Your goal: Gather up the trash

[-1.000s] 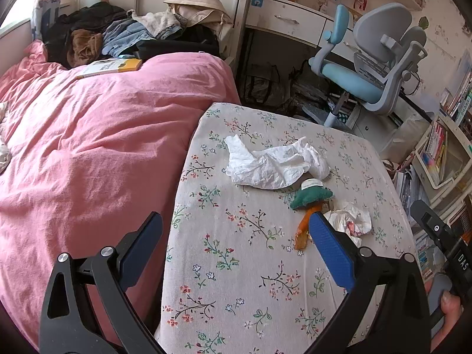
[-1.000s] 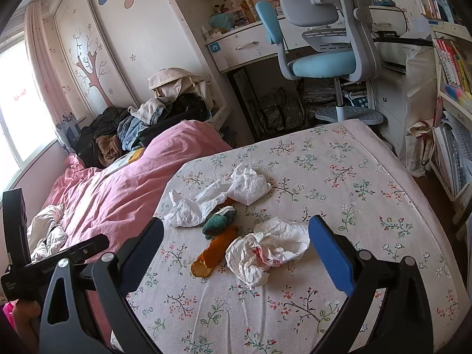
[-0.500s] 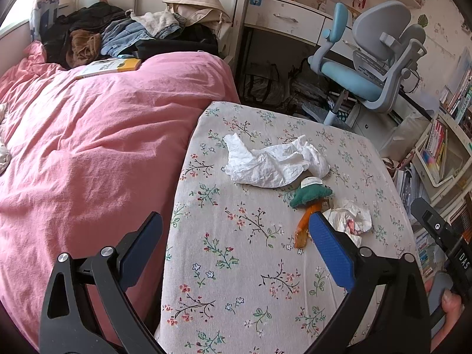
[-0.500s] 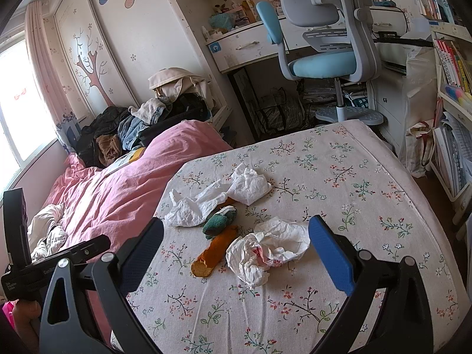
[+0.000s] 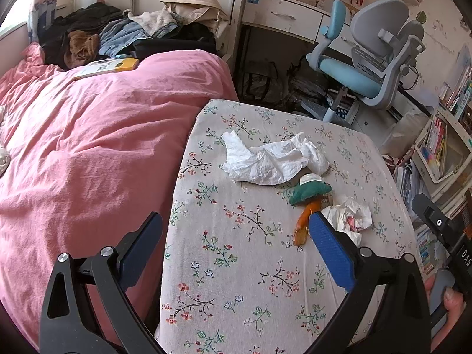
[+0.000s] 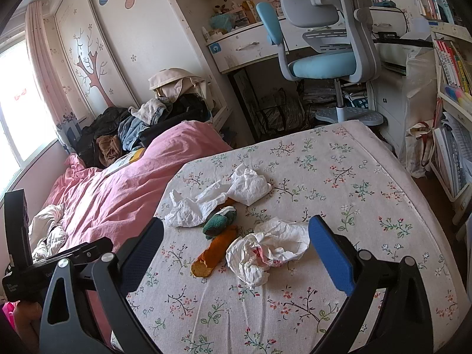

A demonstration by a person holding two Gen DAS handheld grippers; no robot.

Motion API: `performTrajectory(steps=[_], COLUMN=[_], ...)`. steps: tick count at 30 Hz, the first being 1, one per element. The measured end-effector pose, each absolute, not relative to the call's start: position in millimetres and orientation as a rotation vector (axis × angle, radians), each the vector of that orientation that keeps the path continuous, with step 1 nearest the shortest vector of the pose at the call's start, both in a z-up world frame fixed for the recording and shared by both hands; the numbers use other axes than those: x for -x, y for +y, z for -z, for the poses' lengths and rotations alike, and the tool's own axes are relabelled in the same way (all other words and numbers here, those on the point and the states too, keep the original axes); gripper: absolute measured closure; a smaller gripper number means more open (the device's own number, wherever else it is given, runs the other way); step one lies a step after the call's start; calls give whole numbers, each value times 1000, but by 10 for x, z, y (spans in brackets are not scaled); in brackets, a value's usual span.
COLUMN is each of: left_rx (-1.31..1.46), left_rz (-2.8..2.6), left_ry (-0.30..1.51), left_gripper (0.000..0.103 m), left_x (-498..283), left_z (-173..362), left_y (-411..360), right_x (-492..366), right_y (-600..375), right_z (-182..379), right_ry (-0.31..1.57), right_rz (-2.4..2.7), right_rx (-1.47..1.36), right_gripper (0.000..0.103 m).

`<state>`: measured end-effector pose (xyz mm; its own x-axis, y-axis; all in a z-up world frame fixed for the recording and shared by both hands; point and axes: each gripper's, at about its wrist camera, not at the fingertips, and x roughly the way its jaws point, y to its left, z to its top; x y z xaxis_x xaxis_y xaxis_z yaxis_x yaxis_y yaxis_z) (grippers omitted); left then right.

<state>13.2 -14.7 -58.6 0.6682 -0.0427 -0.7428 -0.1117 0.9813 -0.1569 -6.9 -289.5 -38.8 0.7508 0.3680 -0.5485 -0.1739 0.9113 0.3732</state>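
On the floral-covered table (image 5: 236,265) lie a long crumpled white tissue (image 5: 268,160), a carrot plush with a green top (image 5: 308,203), and a balled tissue with a pink stain (image 5: 352,216). In the right wrist view they are the long tissue (image 6: 218,199), the plush (image 6: 216,240) and the stained tissue (image 6: 268,250). My left gripper (image 5: 234,250) is open and empty, above the table's near left part. My right gripper (image 6: 236,250) is open and empty, with the stained tissue between its fingers, just ahead of them.
A pink duvet (image 5: 88,147) covers the bed left of the table, with a book (image 5: 106,66) and piled clothes (image 5: 118,35) at its head. A blue-grey desk chair (image 5: 368,67) stands beyond the table. Bookshelves (image 6: 451,88) line the right side.
The left wrist view has shifted very slightly; the right one is almost unchanged. Nothing on the table has moved.
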Motion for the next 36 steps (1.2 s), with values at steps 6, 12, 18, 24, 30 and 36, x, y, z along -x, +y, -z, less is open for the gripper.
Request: performTrajectory(steps=[6,12,18,24,30,36], left_rx=[188,184,176,167,158,152], left_rz=[-34,-32,-28,-23,-18,-12], left_ry=[846,850,856,862,869,877], left_gripper=[7,7,7,7,7,7], left_x=[-147,-144,-139,-156,-152,-149], left_z=[573,578,588,592,601,620], left_y=[-152,-164,-179,-198,-223,-251], right_x=[73,74,77,82,83,84], right_y=[-2895,-2894,-2894,-2891,-2893,-2895], right_z=[387,388,387,388,388,389], right_ry=[658,658,657,659,659,660], right_rz=[-300,-300,-300,-300,-300,-300], right_rx=[-311,-311,-311,-310,-311,-311], right_gripper=[9,9,9,9,9,9])
